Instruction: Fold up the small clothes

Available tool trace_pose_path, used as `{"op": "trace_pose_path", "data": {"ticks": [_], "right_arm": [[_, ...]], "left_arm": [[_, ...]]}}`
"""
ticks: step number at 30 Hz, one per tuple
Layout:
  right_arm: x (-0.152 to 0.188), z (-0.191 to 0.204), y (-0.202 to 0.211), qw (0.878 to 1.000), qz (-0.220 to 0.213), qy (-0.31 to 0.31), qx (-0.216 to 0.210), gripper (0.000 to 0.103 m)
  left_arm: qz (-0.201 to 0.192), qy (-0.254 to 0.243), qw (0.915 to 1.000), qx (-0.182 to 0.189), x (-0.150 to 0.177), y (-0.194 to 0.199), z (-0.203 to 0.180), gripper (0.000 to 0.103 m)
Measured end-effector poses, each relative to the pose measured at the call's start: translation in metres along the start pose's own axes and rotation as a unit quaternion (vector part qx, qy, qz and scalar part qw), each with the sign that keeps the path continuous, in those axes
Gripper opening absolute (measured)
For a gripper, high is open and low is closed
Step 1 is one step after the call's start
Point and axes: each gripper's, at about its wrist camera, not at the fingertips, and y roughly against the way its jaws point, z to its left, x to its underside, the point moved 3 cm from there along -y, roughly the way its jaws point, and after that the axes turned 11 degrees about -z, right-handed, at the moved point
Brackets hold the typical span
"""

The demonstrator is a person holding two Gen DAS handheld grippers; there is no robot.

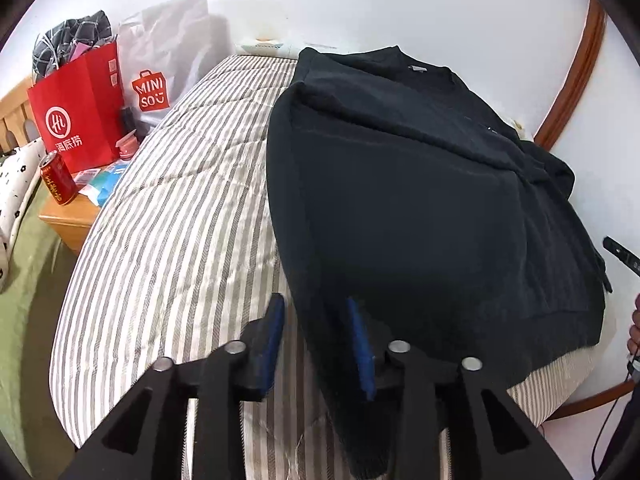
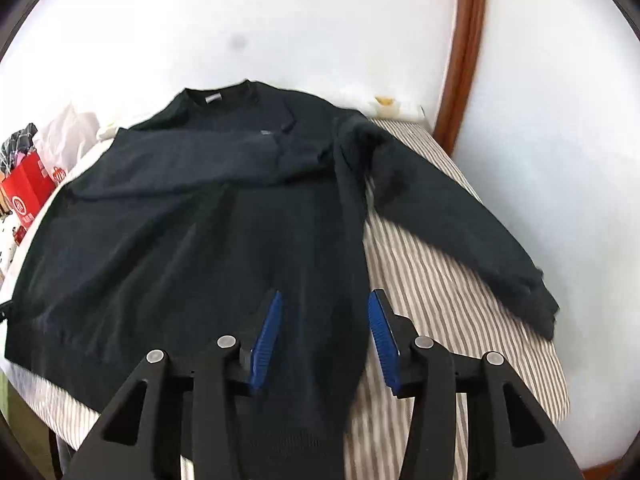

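A black long-sleeved sweater point(image 1: 400, 184) lies flat on the striped bed point(image 1: 180, 216), neck toward the wall. One sleeve is folded across its chest point(image 2: 192, 156); the other sleeve point(image 2: 460, 232) stretches out over the striped bed point(image 2: 440, 288). My left gripper point(image 1: 316, 344) is open, its blue pads either side of the sweater's left hem corner. My right gripper point(image 2: 324, 336) is open over the sweater's point(image 2: 200, 248) right hem edge. Neither holds cloth.
A wooden nightstand point(image 1: 76, 216) left of the bed carries a red paper bag point(image 1: 76, 112), a white Miniso bag point(image 1: 160, 64) and a red can point(image 1: 58, 178). White wall and a brown curved frame point(image 2: 460, 64) stand behind the bed. The other gripper's tip point(image 1: 622, 254) shows at far right.
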Motion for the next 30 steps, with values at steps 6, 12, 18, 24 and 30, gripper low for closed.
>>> {"op": "trace_pose_path", "data": {"ticks": [6,12,18,24,30], "right_arm": [[-0.028,0.019,-0.031,1.000,0.007,-0.018,-0.025,0.046],[-0.065,0.066,-0.065,0.998,0.000,0.005,-0.065,0.046],[-0.106,0.135,-0.106,0.992,-0.009,0.038,-0.123,0.042],[-0.146,0.217,-0.154,0.982,-0.022,0.080,-0.171,0.036],[-0.169,0.294,-0.213,0.967,-0.009,0.107,-0.231,0.036]], "left_arm": [[-0.008,0.008,0.9999,-0.007,-0.021,-0.007,0.005,0.036],[-0.016,0.024,0.9994,-0.019,-0.050,-0.023,0.011,0.037],[-0.021,0.029,0.9988,-0.034,-0.073,-0.045,0.013,0.037],[-0.021,0.024,0.9984,-0.048,-0.096,-0.075,0.014,0.036],[-0.022,0.007,0.9978,-0.062,-0.117,-0.107,0.015,0.036]]}}
